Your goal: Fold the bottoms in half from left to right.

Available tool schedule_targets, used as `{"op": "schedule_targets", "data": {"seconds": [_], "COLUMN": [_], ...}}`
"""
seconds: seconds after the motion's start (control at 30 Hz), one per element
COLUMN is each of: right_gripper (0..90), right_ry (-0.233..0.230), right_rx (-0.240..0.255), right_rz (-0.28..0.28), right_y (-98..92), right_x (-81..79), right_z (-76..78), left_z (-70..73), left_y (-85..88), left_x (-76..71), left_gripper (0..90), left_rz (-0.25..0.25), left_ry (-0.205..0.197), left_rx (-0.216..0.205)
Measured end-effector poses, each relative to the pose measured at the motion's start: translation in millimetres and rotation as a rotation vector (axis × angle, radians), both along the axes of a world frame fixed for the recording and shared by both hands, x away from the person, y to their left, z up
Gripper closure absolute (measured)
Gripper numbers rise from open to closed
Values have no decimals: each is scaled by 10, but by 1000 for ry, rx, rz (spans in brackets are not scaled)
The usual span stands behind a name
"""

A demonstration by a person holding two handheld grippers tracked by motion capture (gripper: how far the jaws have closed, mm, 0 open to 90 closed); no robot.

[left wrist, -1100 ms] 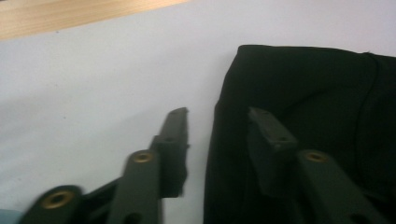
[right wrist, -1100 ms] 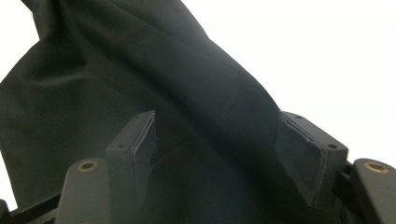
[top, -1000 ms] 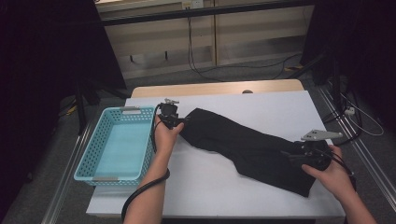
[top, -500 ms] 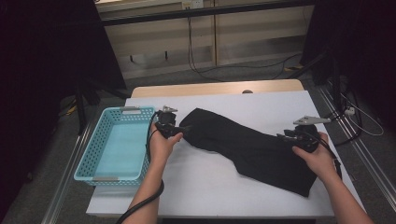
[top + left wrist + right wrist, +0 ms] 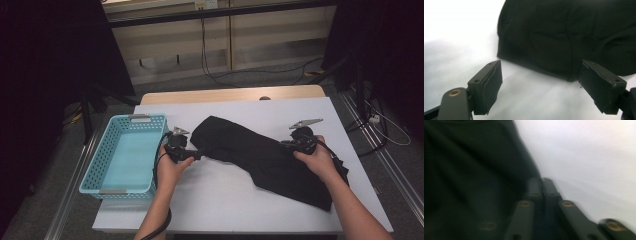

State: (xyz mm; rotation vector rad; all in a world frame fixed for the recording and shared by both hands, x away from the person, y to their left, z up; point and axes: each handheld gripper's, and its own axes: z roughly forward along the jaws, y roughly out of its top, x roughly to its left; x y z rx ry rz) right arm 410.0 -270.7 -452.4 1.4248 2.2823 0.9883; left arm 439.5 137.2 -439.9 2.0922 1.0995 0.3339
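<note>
While you worked at the white table (image 5: 220, 200), the black garment (image 5: 260, 155) lay spread across its middle, running from the far left down to the near right corner. To the left of the table's middle stood the light blue basket (image 5: 100, 165), well apart from the cloth.

Your right gripper (image 5: 286, 143) rested at the far right edge of the garment. Its jaws had just been closing, and in the right gripper view they stood together (image 5: 541, 188) at the border of the dark fabric; that picture was blurred, so I cannot tell if they pinched a fold of the cloth or not.

Your left gripper (image 5: 199, 155) was at the left end of the garment, just beside its rounded corner. Its jaws had been opening and stood wide apart (image 5: 540, 82), with only the white table surface between them. The edge of the garment (image 5: 574, 37) lay just beyond the pads, not touching them.
</note>
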Motion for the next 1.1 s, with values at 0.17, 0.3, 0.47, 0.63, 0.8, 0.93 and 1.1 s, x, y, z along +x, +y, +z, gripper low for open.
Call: {"op": "schedule_targets", "data": {"seconds": [0.17, 0.3, 0.47, 0.63, 0.8, 0.93, 1.1], "right_gripper": [900, 786, 532, 414, 371, 344, 320], "right_ry": [-67, -77, -116, -137, -150, -145, -146], "right_rx": [-31, -44, -68, -35, -11, 30, -17], "right_rz": [-72, -94, -110, -70, -14, 8, 18], "right_y": [-54, -69, -71, -18, 64, 95, 64], "right_x": [76, 119, 6, -245, -537, -726, -892], "right_z": [73, 19, 92, 235, 269, 261, 261], "left_z": [7, 14, 10, 8, 27, 44, 54], "left_y": [-55, -91, -98, -99, -83, -59, -43], "left_x": [-8, -17, -7, -2, 4, -5, -34], "left_gripper": [190, 190, 186, 177, 167, 163, 163], "left_rz": [-10, -26, -25, -9, 22, 29, 21], "left_ry": [-13, -18, -16, -11, -11, -23, -28], "left_rx": [4, 5, -2, -15, -36, -40, -47]}}
